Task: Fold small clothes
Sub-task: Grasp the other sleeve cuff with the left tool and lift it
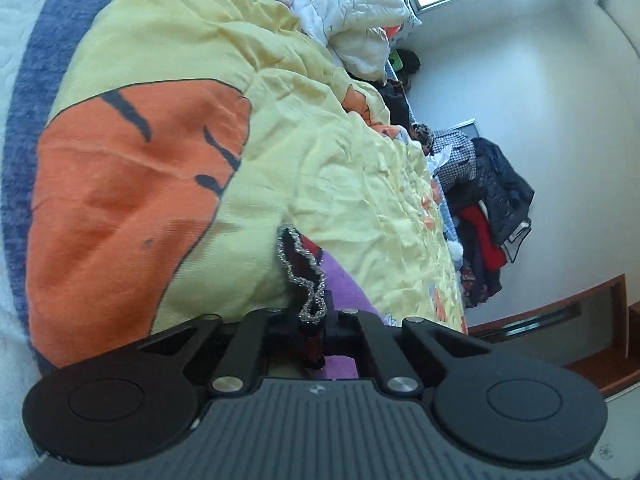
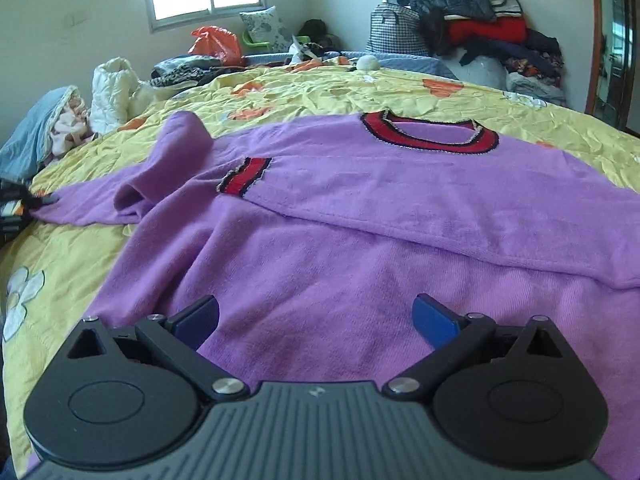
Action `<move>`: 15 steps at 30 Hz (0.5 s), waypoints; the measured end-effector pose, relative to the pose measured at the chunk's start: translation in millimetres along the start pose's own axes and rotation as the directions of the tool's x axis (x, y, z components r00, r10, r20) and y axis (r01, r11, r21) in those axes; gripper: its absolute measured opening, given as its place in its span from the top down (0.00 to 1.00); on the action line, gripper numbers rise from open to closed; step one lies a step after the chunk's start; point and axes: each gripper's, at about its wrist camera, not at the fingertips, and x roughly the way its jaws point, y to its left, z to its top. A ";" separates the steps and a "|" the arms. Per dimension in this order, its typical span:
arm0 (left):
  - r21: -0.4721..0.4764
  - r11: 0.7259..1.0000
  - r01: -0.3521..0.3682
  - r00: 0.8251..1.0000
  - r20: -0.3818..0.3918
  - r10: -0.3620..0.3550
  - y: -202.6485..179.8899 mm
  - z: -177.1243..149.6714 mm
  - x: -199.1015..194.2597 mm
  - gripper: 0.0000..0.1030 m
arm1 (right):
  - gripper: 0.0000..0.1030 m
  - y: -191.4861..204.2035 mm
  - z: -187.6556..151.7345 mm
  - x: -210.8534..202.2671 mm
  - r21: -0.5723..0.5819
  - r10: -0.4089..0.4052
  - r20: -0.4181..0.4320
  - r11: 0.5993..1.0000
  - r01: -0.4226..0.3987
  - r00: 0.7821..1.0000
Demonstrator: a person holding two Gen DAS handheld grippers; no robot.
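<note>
Sweater (image 2: 360, 208) flat on bed | cuff (image 1: 306, 280) in L fingers (image 1: 334, 320) | R fingers (image 2: 434, 318) apart

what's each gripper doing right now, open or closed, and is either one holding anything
Left gripper: shut on the red-and-black, silver-edged cuff of the purple knit sweater.
Right gripper: open, holding nothing, over the sweater's body.

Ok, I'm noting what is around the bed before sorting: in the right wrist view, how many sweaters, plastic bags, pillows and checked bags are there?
purple sweater: 1
orange plastic bag: 1
patterned pillow: 1
checked bag: 1
Total: 4
</note>
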 end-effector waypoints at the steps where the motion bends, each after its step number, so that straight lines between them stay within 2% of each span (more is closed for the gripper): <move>1: -0.011 1.000 0.002 1.000 0.013 -0.002 1.6 -0.4 -2.9 0.95 | 0.00 -2.3 0.0 -0.1 0.013 0.005 0.003 1.000 -0.005 1.000; 3: 0.028 1.000 0.002 0.999 0.038 -0.003 -7.2 -2.3 -10.1 0.95 | 0.00 -5.9 0.1 0.8 0.037 0.007 0.003 0.999 -0.007 1.000; 6: 0.092 0.995 0.038 0.997 0.057 -0.043 -38.6 -6.0 -24.3 0.95 | 0.00 -6.4 -0.4 0.9 0.041 0.006 0.006 0.999 -0.006 1.000; 9: 0.168 0.980 0.107 0.992 0.051 -0.117 -84.1 -9.1 -34.1 0.95 | 0.00 -2.5 -1.1 2.4 0.024 -0.012 0.003 1.000 0.012 1.000; 13: 0.272 0.937 0.217 0.974 0.008 -0.228 -162.4 -18.5 -30.4 0.95 | 0.00 -2.5 -1.9 2.0 0.033 -0.015 0.013 0.999 0.014 1.000; 15: 0.315 0.907 0.278 0.960 -0.048 -0.277 -204.6 -27.9 -20.2 0.95 | 0.00 -6.4 -2.5 0.2 0.058 -0.002 0.025 0.998 0.001 1.000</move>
